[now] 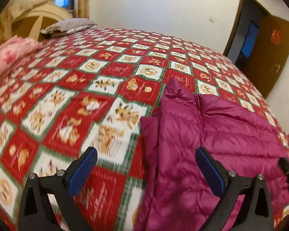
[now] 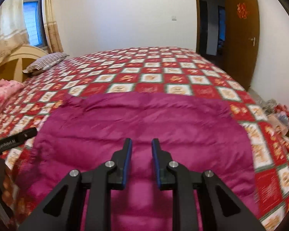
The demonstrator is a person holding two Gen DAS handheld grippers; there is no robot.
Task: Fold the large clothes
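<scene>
A magenta quilted down jacket (image 1: 212, 134) lies on the bed, folded into a broad block; it also fills the middle of the right wrist view (image 2: 140, 123). My left gripper (image 1: 146, 154) is wide open and empty, held above the jacket's left edge, with one blue pad over the bedspread and the other over the jacket. My right gripper (image 2: 142, 144) hovers over the jacket's near part with a narrow gap between the blue pads and nothing between them. The left gripper's body (image 2: 13, 140) shows at the left edge of the right wrist view.
The bed carries a red, white and green checked bedspread (image 1: 86, 88). A striped pillow (image 2: 46, 62) and a pink blanket (image 2: 3, 94) lie by the headboard at the left. An open brown door (image 2: 240, 38) stands at the far right. Clutter (image 2: 277, 113) lies on the floor beside the bed.
</scene>
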